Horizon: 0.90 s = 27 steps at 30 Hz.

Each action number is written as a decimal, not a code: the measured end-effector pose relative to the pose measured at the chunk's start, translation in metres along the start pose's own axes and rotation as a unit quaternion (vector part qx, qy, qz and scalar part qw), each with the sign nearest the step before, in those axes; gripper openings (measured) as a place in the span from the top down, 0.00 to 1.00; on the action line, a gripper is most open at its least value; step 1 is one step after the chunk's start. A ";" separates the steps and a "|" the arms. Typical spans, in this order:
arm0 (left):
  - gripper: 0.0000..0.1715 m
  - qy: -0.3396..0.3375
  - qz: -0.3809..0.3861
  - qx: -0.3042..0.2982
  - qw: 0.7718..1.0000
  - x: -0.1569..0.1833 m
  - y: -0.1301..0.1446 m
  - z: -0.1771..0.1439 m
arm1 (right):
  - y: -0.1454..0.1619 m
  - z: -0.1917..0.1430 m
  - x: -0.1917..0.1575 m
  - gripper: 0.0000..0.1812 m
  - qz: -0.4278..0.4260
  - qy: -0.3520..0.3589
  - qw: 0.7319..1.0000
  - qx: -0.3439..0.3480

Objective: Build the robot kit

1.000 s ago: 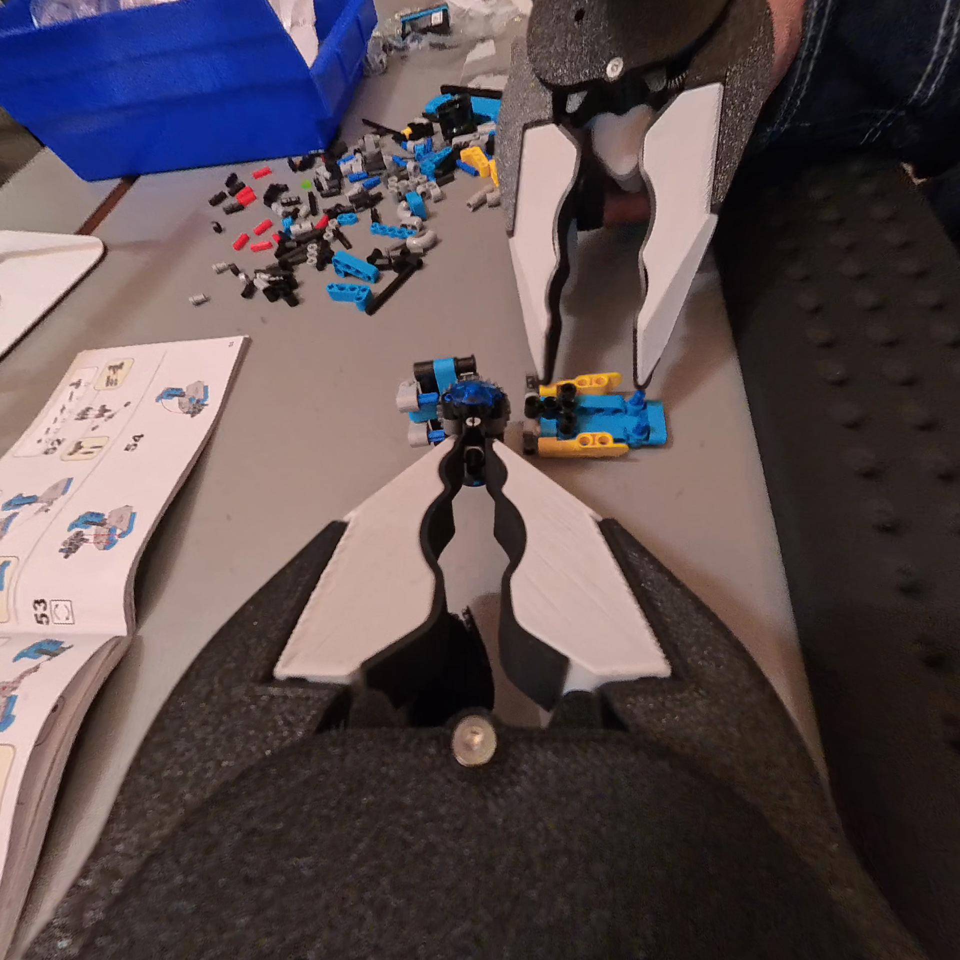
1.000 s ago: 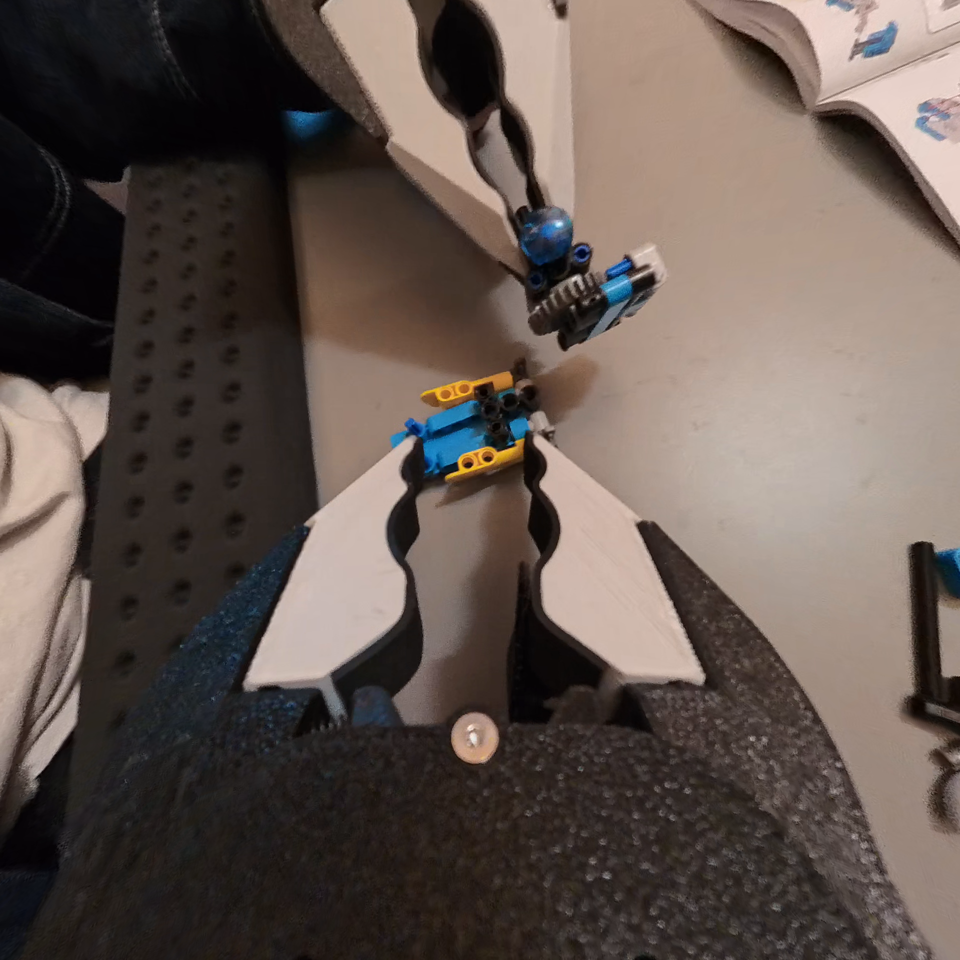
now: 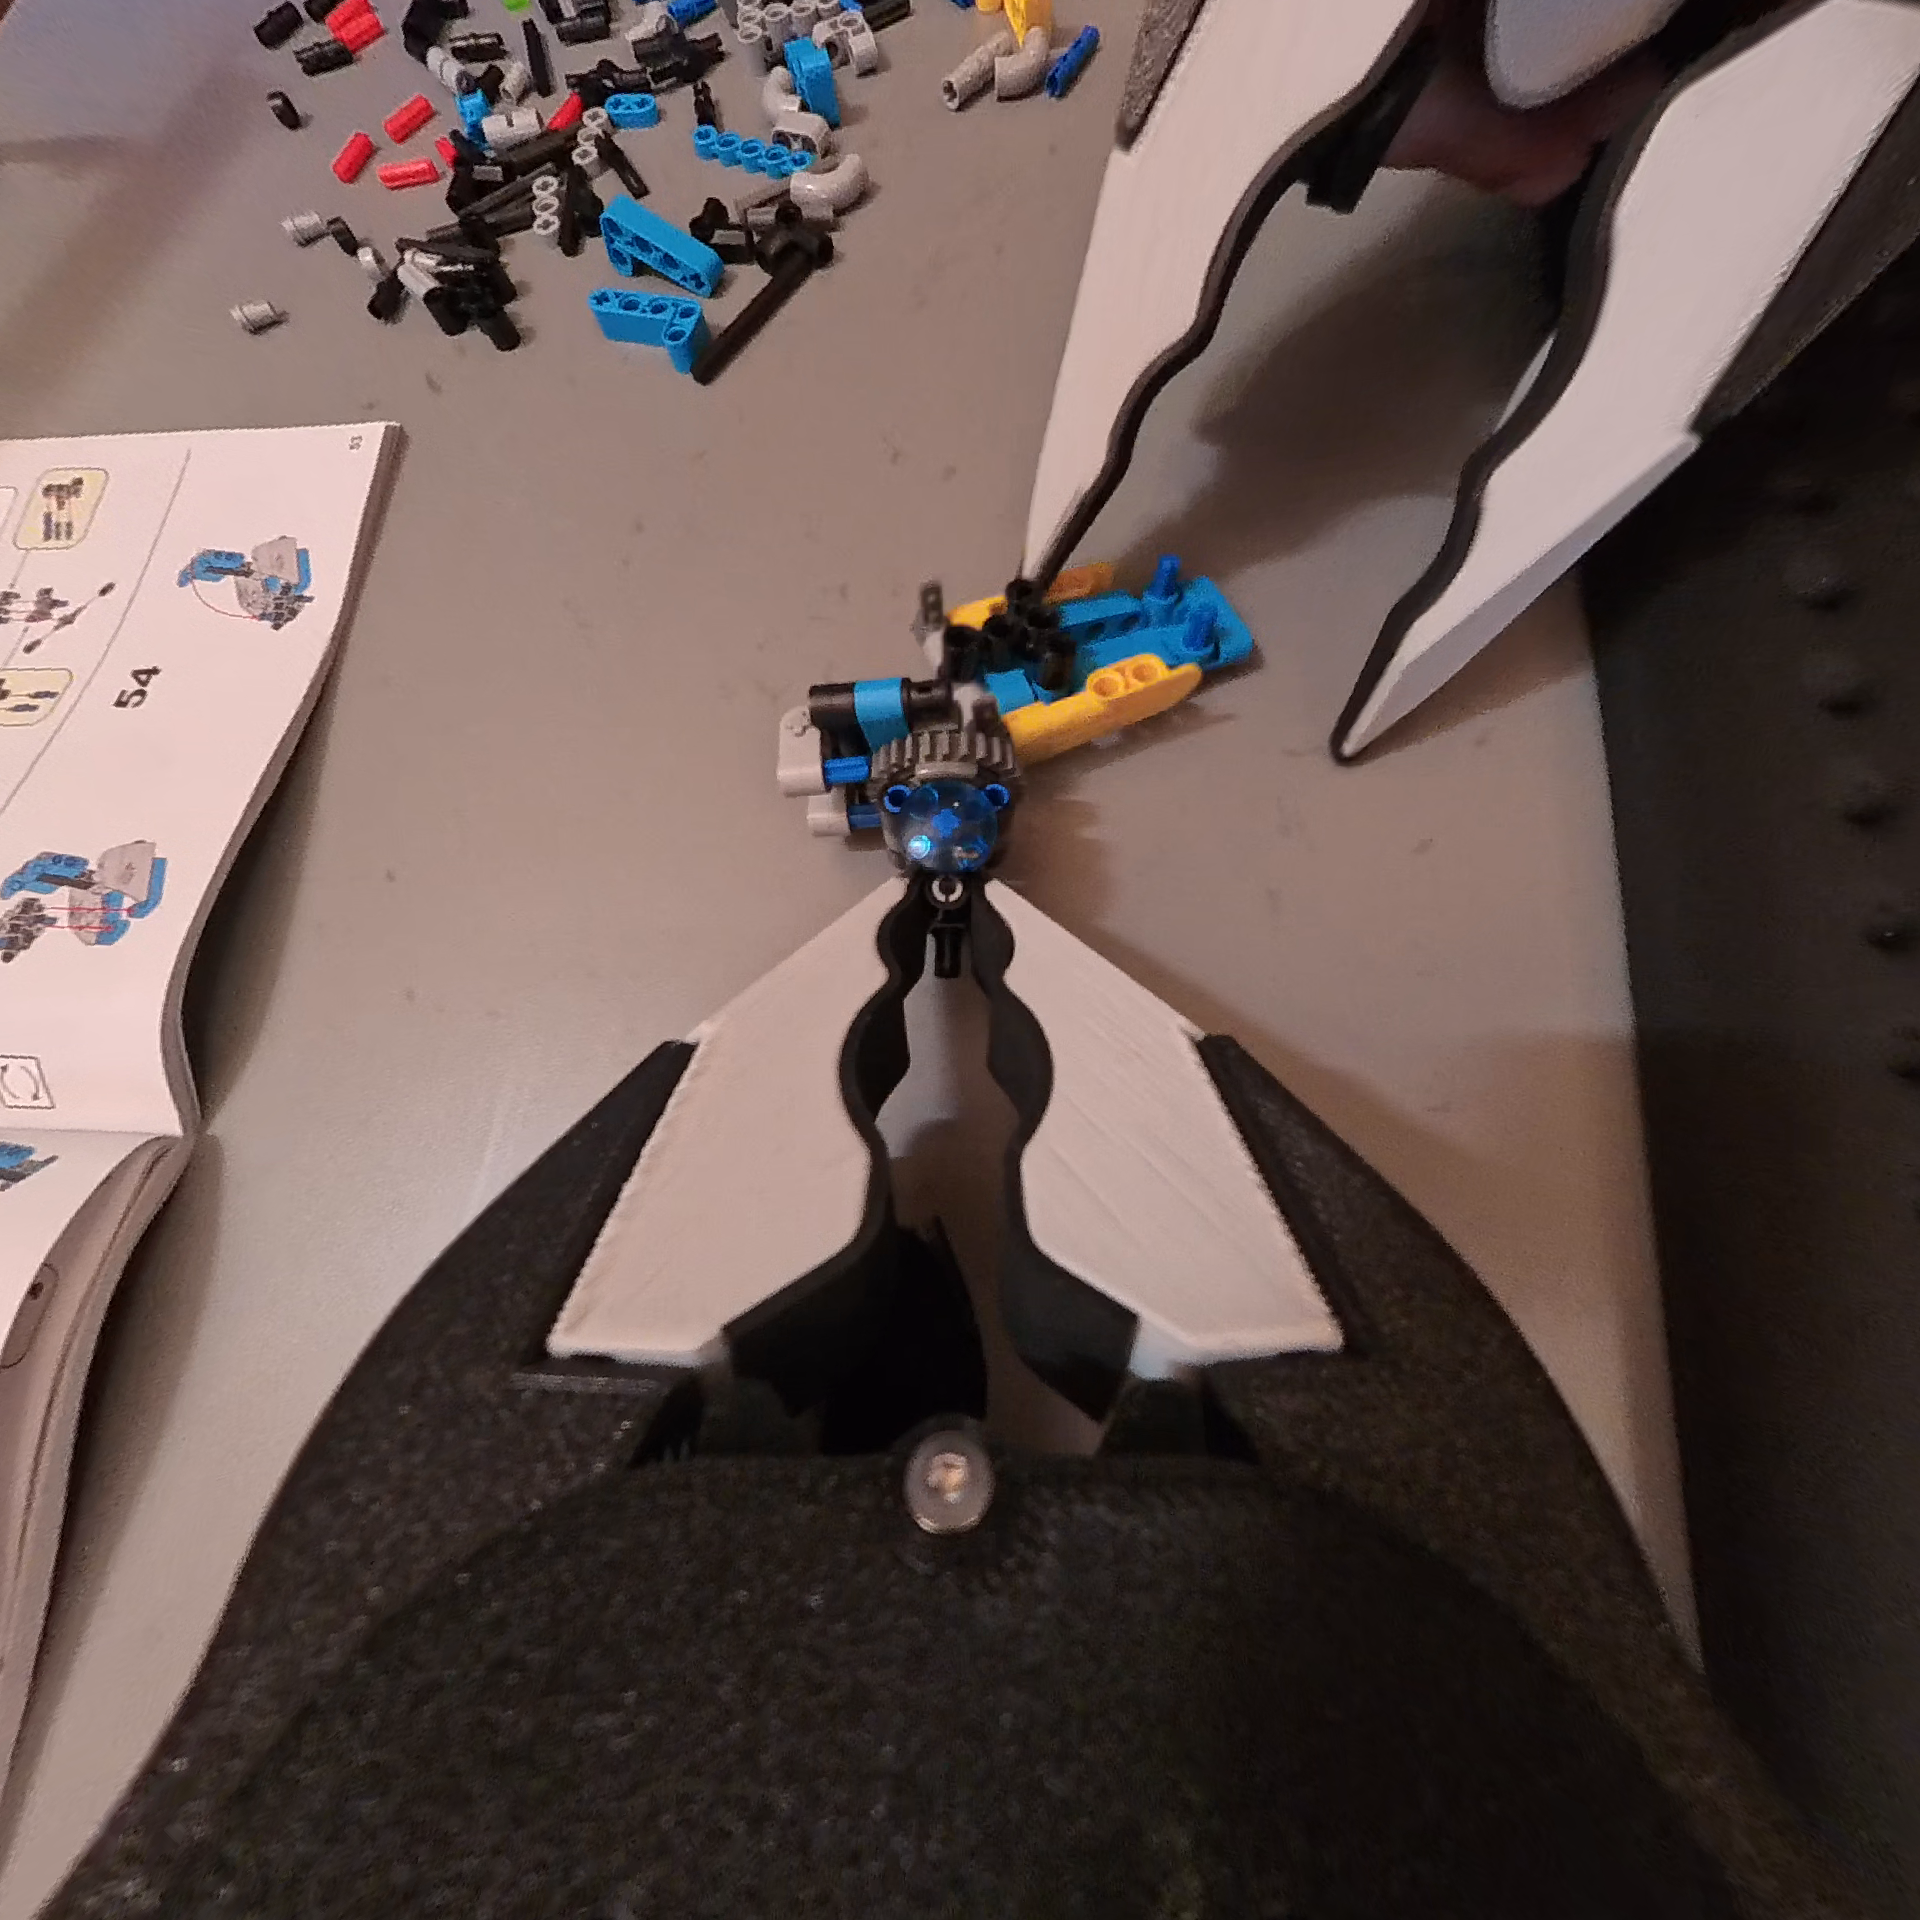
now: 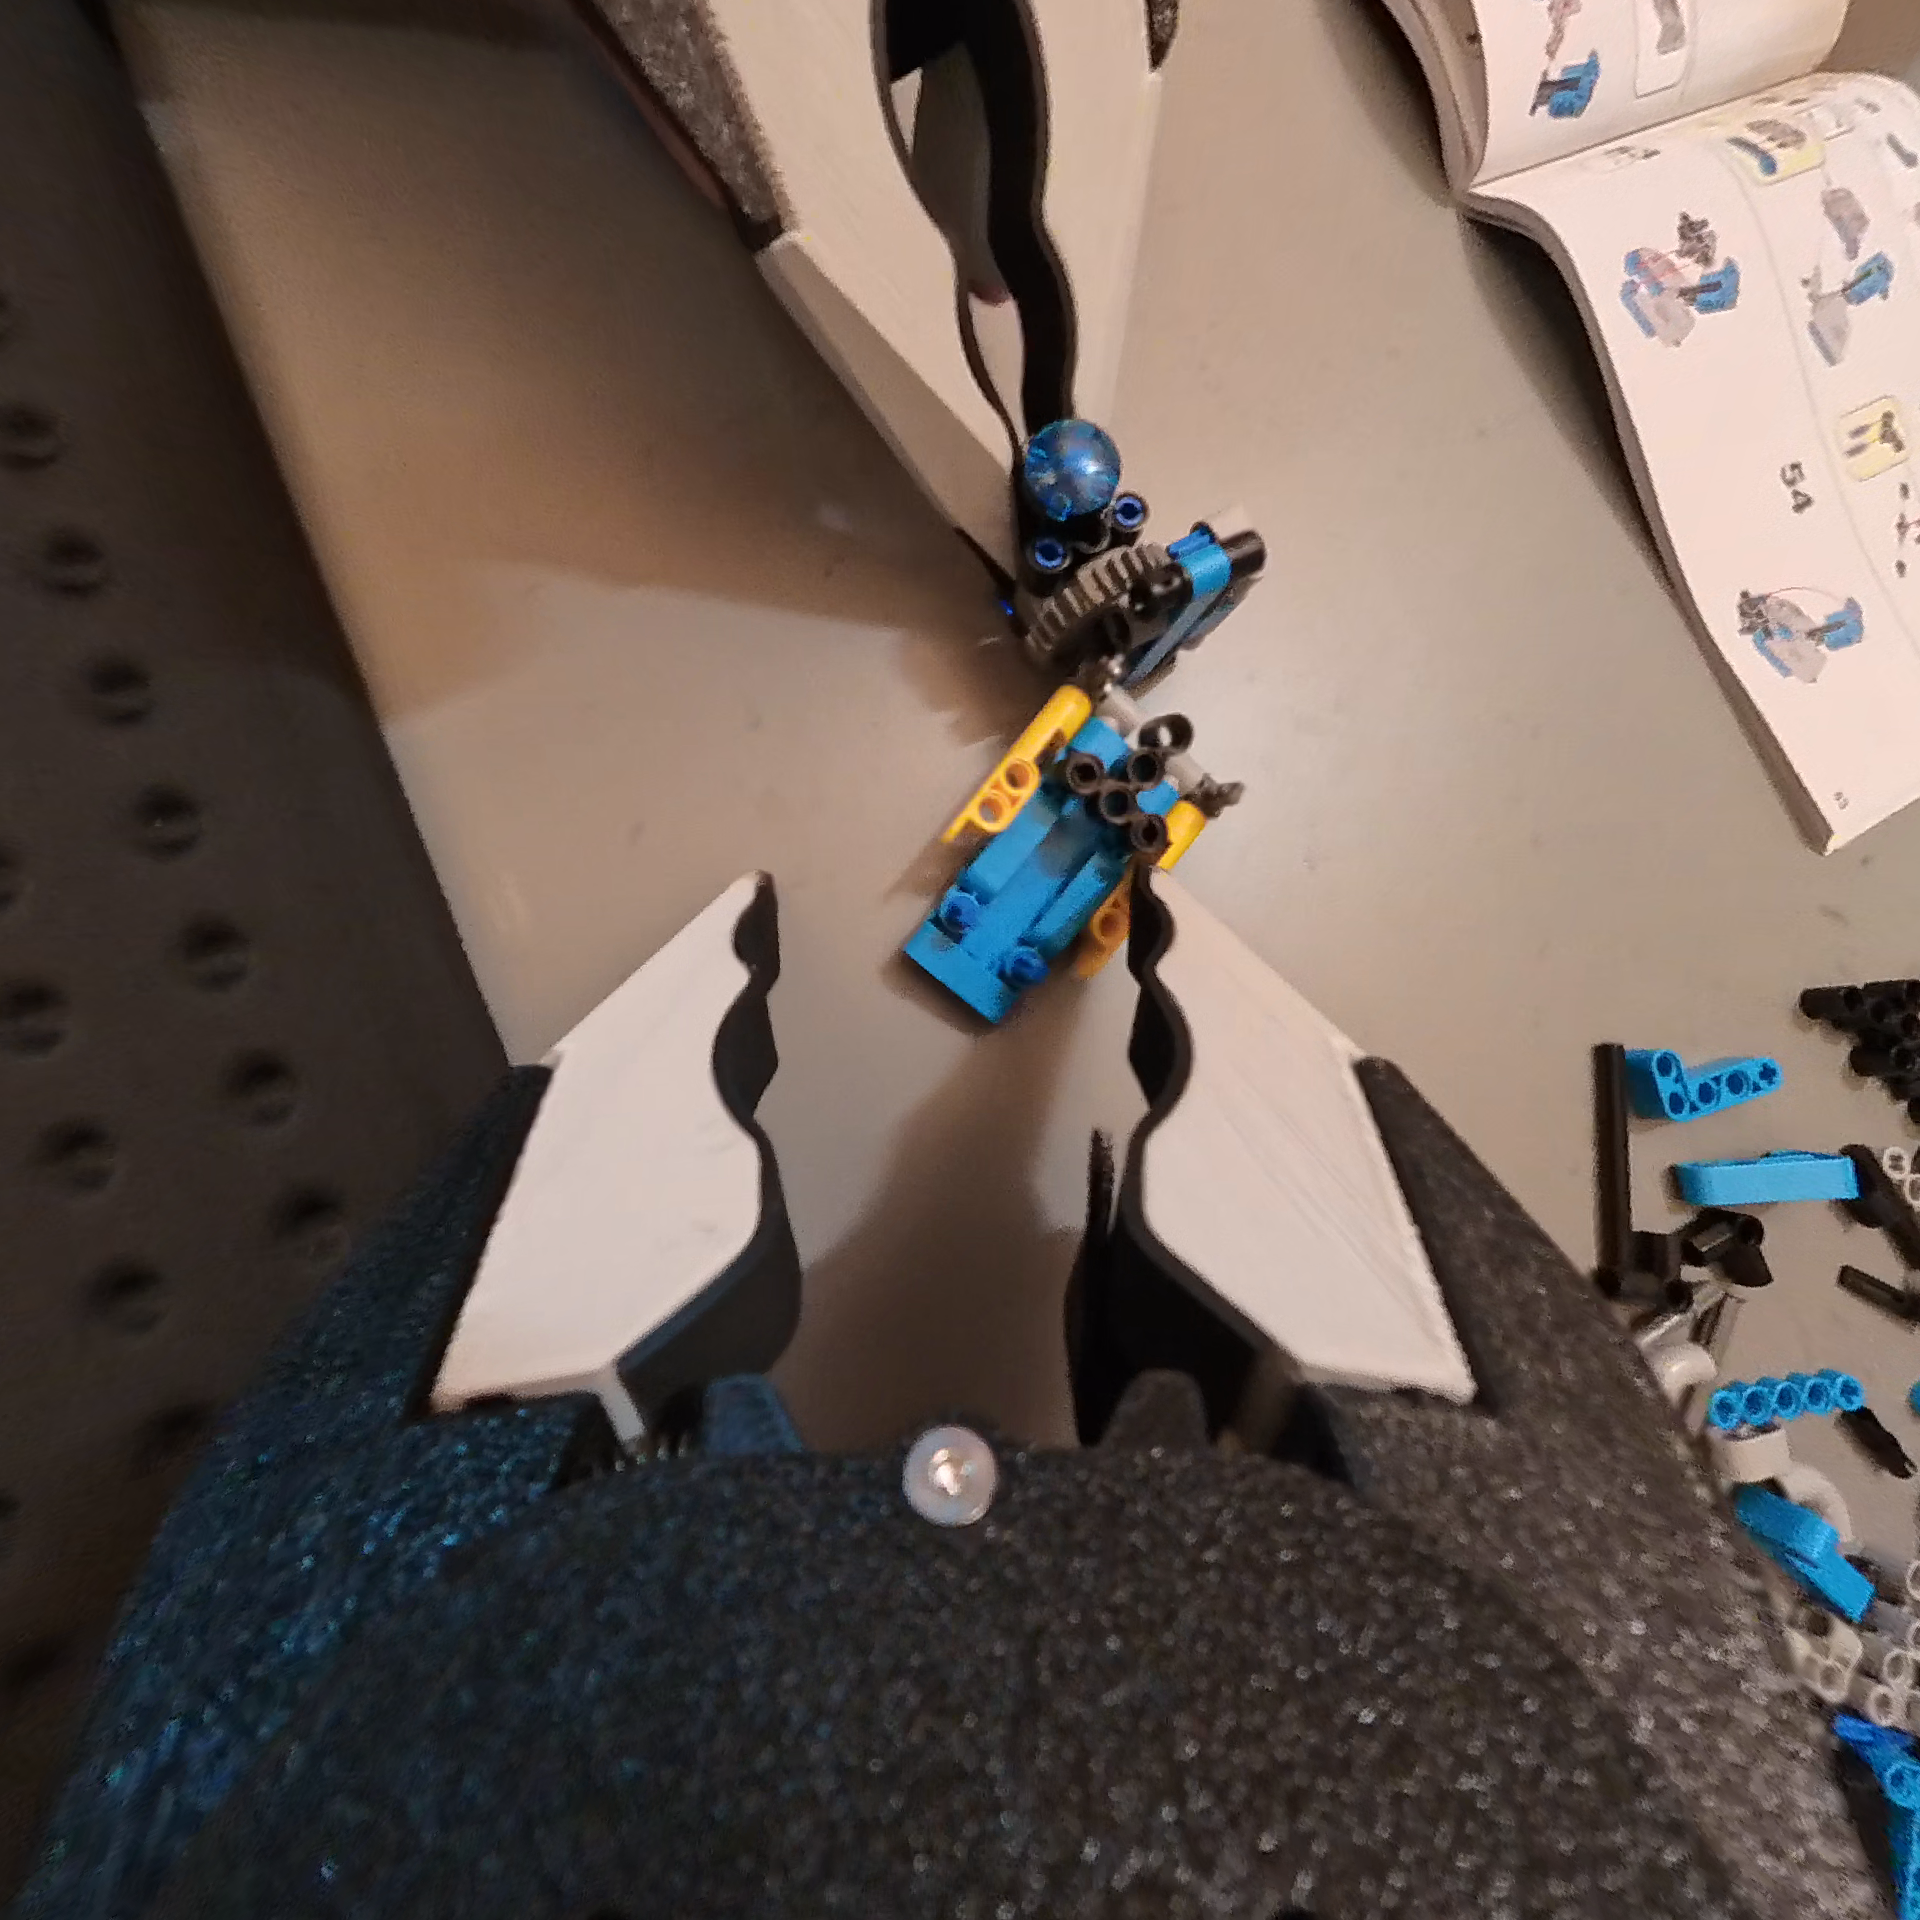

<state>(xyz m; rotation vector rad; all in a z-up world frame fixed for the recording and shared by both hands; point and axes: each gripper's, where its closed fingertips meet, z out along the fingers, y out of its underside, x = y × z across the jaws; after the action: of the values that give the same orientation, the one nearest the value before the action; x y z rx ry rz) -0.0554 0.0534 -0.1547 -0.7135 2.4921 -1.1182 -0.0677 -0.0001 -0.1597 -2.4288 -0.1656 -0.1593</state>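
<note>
My left gripper (image 3: 943, 902) is shut on a small brick assembly with a clear blue dome (image 3: 940, 826), a grey gear and light-blue and grey parts. It holds this against the near end of a blue-and-yellow assembly (image 3: 1107, 639) lying on the grey table (image 3: 623, 644). My right gripper (image 4: 954, 888) is open around the blue-and-yellow assembly (image 4: 1029, 883). Its right fingertip (image 4: 1148, 904) touches the yellow side, and its left one stands clear. The left gripper (image 4: 1029, 416) comes in from the top of the right wrist view with the domed piece (image 4: 1070, 473).
An open instruction booklet (image 3: 156, 727) lies left of the work, and shows in the right wrist view (image 4: 1714, 364). A scatter of loose blue, black, red and grey parts (image 3: 582, 187) lies beyond it. A black studded mat (image 3: 1766, 1039) borders the table on the right. The grippers' ends are close to 6 cm from one another.
My right gripper has opened from its hold on the blue-and-yellow assembly, which has turned on the table. My left gripper has brought the domed piece up against that assembly.
</note>
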 end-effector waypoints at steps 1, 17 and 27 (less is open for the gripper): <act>0.96 -0.003 0.006 0.000 1.000 0.000 0.000 0.000 | -0.001 0.001 0.001 0.61 0.007 -0.001 1.000 -0.003; 0.96 -0.010 0.018 0.001 1.000 -0.002 0.001 -0.001 | 0.002 -0.001 -0.004 0.81 0.040 -0.179 0.983 -0.006; 0.96 0.000 0.047 0.005 0.999 0.004 0.001 -0.002 | -0.010 0.006 0.016 0.84 0.167 -0.324 0.931 0.004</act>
<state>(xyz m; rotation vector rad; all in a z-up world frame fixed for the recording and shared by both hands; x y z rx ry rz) -0.0594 0.0527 -0.1545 -0.5878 2.4907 -1.0954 -0.0527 0.0121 -0.1552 -2.3714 -0.0406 0.8000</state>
